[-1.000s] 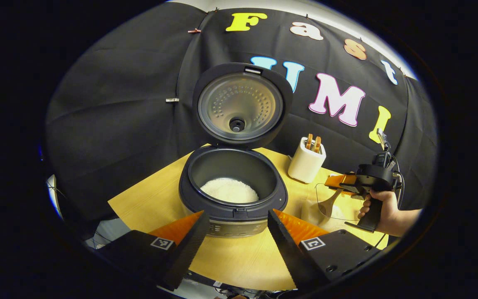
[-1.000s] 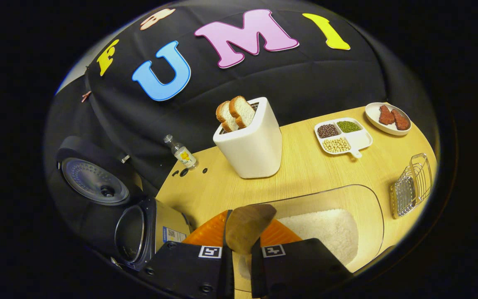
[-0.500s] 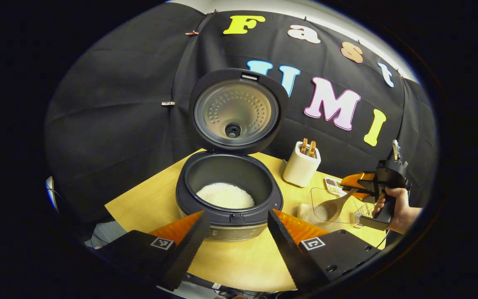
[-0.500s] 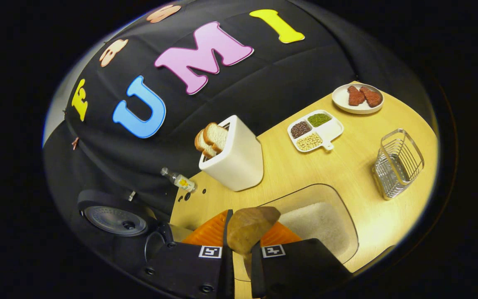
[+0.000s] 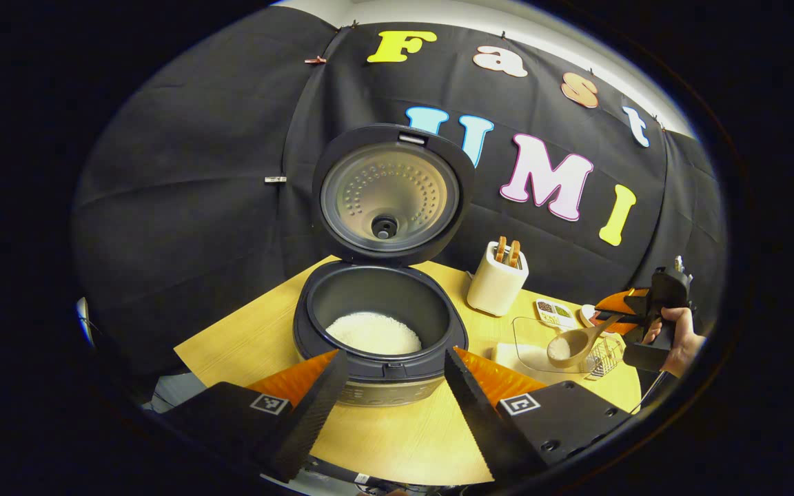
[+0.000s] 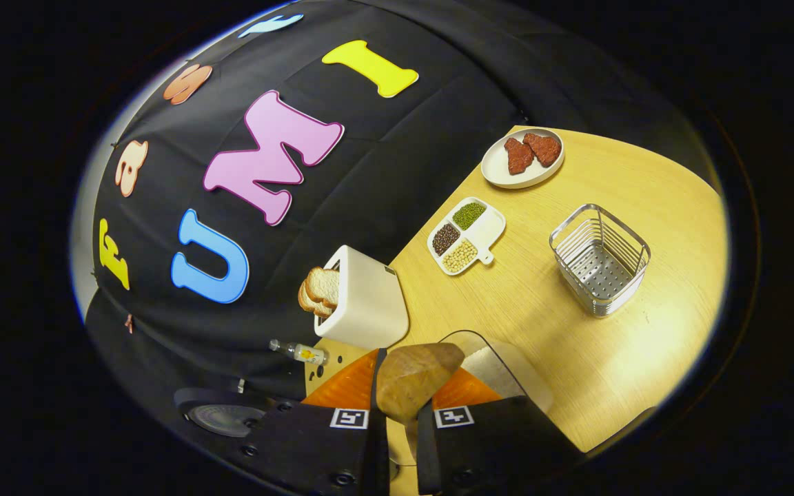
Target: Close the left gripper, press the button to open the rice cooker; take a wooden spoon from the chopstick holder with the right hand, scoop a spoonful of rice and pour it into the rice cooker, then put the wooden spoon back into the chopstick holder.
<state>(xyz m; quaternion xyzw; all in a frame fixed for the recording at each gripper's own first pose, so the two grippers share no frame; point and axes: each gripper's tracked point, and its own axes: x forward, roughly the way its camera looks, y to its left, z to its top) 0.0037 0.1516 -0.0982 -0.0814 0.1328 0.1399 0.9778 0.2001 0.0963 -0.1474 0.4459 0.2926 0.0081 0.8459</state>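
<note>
- Rice cooker (image 5: pixel 380 324) stands at the left of the bench (image 5: pixel 397 441) in the left gripper view, its lid (image 5: pixel 390 196) upright and white rice (image 5: pixel 373 333) lying in the inner pot.
- Left hand-held gripper (image 5: pixel 390 386) hovers just before the cooker's front — fingers spread wide, pinching nothing.
- White toaster (image 5: pixel 498 286) with two bread slices stands right of the cooker.
- Clear rice container (image 5: pixel 531 337) lies farther right.
- Wooden spoon (image 5: pixel 573 342), its bowl loaded with rice, hangs above that container.
- Right hand-held gripper (image 5: pixel 614 310), held in a hand (image 5: pixel 673 337), pinches the spoon's handle.
- Chopstick holder (image 6: pixel 600 258) — a wire basket — stands at the right in the right gripper view.
</note>
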